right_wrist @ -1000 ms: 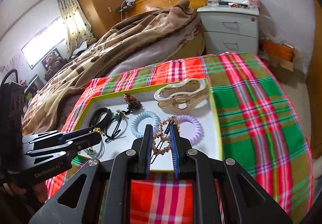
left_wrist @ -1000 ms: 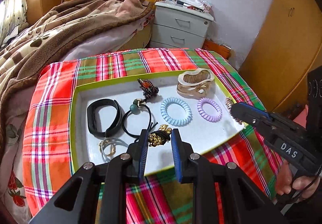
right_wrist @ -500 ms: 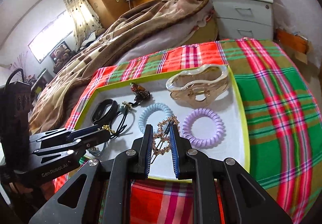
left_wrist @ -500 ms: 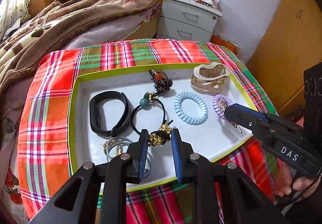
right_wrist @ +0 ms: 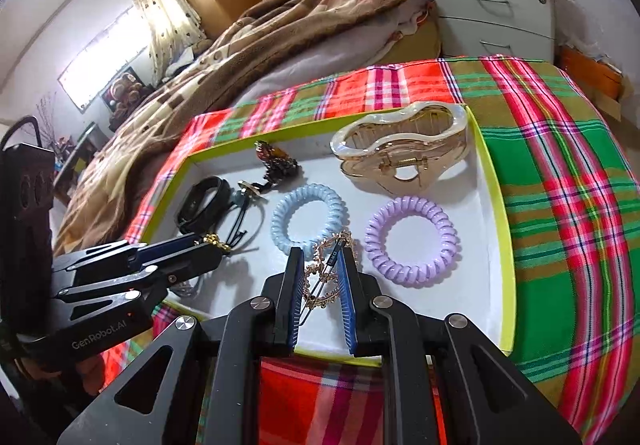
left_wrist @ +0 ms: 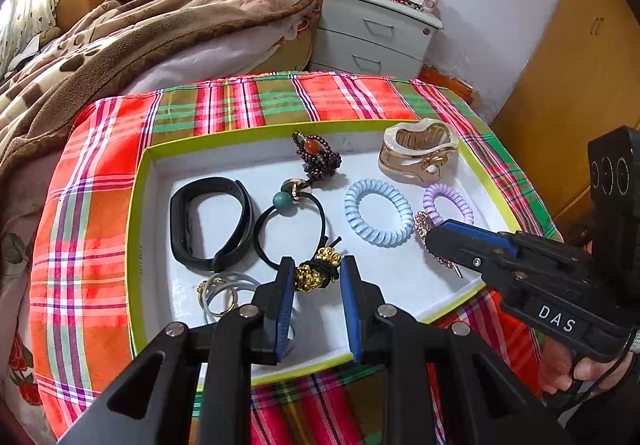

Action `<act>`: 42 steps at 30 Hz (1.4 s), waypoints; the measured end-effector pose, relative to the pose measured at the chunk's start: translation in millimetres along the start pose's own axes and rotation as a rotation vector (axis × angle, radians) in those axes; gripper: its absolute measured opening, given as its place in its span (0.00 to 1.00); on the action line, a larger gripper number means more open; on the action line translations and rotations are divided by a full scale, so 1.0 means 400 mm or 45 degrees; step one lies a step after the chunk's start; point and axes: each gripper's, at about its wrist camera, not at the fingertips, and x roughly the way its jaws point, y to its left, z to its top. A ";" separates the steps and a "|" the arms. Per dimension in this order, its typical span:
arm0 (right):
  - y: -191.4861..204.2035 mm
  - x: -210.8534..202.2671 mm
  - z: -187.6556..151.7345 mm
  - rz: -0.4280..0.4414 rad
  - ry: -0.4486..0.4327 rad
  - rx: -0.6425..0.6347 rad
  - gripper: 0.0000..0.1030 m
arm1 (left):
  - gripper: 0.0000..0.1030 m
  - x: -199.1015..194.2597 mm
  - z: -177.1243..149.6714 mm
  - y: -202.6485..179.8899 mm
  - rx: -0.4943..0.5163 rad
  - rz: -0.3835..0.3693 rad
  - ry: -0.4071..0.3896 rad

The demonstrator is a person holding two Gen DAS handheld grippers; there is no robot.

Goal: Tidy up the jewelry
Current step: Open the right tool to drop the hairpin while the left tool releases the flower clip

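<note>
My left gripper point(left_wrist: 316, 272) is shut on a black hair tie with gold beads point(left_wrist: 317, 270), held low over the near part of a white tray with a lime-green rim point(left_wrist: 136, 229). In the right wrist view this gripper point(right_wrist: 218, 245) comes in from the left with the gold beads point(right_wrist: 212, 240) at its tip. My right gripper point(right_wrist: 322, 259) is shut on a gold rhinestone hair clip point(right_wrist: 325, 277), held over the tray between the blue coil tie point(right_wrist: 308, 219) and the purple coil tie point(right_wrist: 412, 239). The left wrist view shows the clip point(left_wrist: 422, 223) at the right gripper's tip point(left_wrist: 430, 239).
In the tray lie a black band point(left_wrist: 208, 221), a black tie with a teal bead point(left_wrist: 288, 221), a dark beaded brooch point(left_wrist: 316, 155), a cream claw clip point(left_wrist: 418, 155) and clear rings point(left_wrist: 224, 293). The tray sits on a plaid cloth point(left_wrist: 92, 205). A bed and a nightstand point(left_wrist: 376, 33) stand behind.
My right gripper has carried the rhinestone clip from the tray's right rim inward and down, beside the purple coil. The left gripper still holds the gold-beaded tie in much the same place.
</note>
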 end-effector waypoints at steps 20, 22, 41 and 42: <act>-0.045 -0.013 0.015 -0.140 -0.022 -0.011 0.09 | 0.23 0.050 0.008 -0.032 0.023 -0.018 0.045; -0.047 -0.015 0.016 -0.143 -0.026 -0.010 0.09 | 0.23 0.049 0.007 -0.037 0.036 0.000 0.041; -0.054 -0.040 0.012 -0.177 -0.063 0.009 0.09 | 0.25 0.069 0.027 -0.055 0.023 0.040 0.016; -0.054 -0.040 0.012 -0.177 -0.065 0.011 0.09 | 0.27 0.070 0.027 -0.056 0.026 0.046 0.015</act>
